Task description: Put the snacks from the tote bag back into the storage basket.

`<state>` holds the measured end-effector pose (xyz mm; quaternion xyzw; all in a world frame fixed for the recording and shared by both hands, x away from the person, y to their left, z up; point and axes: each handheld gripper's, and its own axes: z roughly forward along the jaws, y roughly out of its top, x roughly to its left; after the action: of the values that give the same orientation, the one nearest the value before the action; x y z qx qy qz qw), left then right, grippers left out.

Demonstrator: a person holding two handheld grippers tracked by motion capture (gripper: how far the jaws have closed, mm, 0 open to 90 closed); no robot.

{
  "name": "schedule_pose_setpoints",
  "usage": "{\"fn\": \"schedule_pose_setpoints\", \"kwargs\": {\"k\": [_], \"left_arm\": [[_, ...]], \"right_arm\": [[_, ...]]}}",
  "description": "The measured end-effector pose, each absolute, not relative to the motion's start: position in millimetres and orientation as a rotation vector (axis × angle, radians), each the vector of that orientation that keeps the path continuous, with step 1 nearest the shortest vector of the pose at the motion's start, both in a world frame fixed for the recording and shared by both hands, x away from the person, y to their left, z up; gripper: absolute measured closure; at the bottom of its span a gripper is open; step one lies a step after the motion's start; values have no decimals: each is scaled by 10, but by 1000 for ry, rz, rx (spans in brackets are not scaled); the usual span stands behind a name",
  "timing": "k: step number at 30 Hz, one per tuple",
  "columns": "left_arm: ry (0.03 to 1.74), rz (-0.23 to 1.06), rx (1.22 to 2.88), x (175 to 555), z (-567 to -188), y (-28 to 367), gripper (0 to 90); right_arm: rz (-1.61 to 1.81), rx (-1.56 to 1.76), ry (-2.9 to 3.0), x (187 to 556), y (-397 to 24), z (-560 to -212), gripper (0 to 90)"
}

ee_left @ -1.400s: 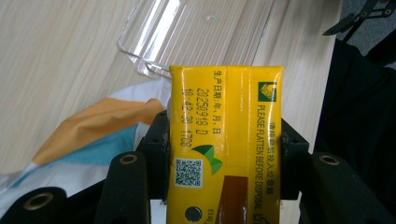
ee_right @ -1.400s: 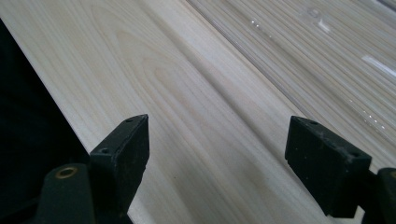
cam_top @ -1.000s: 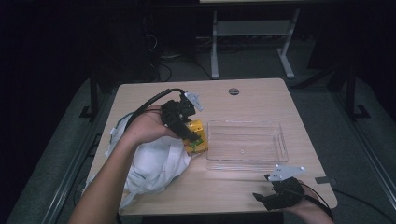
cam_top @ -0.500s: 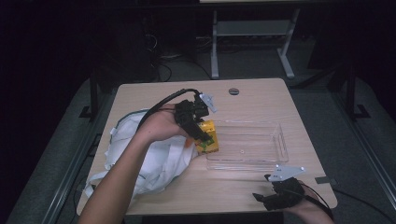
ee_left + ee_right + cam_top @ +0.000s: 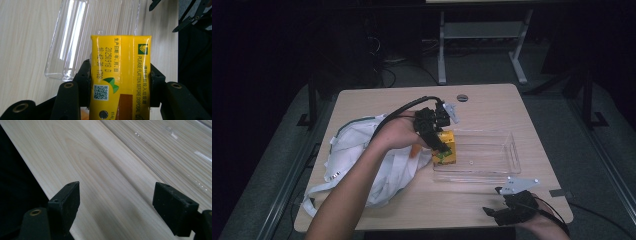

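A yellow drink carton (image 5: 120, 75) with printed text and a QR code sits between the jaws of my left gripper (image 5: 120, 82), which is shut on its sides. In the high view the carton (image 5: 447, 148) hangs at the left end of a clear plastic tray (image 5: 507, 152), with the left gripper (image 5: 437, 142) above it. The tray (image 5: 72, 42) lies just beyond the carton in the left gripper view. My right gripper (image 5: 512, 210) rests at the table's near right edge. Its jaws (image 5: 116, 202) stand open over bare wood.
A white cloth bag (image 5: 372, 160) lies crumpled on the left half of the wooden table (image 5: 492, 105). A small round dark disc (image 5: 462, 97) sits near the table's far edge. The floor around is dark, with a metal stand behind.
My left gripper has carried the yellow carton rightward from over the white bag to the left end of the clear tray. The right gripper has stayed put.
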<state>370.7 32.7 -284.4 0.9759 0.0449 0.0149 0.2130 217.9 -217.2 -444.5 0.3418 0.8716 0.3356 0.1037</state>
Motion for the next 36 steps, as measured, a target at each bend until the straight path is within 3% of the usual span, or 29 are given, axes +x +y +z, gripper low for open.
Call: {"fn": "schedule_pose_setpoints", "kwargs": {"k": [36], "left_arm": [[-9,3,2818,3758,-3351,94,509]], "right_arm": [[984,1005,2571,2174,-2184,-4448,216]]}}
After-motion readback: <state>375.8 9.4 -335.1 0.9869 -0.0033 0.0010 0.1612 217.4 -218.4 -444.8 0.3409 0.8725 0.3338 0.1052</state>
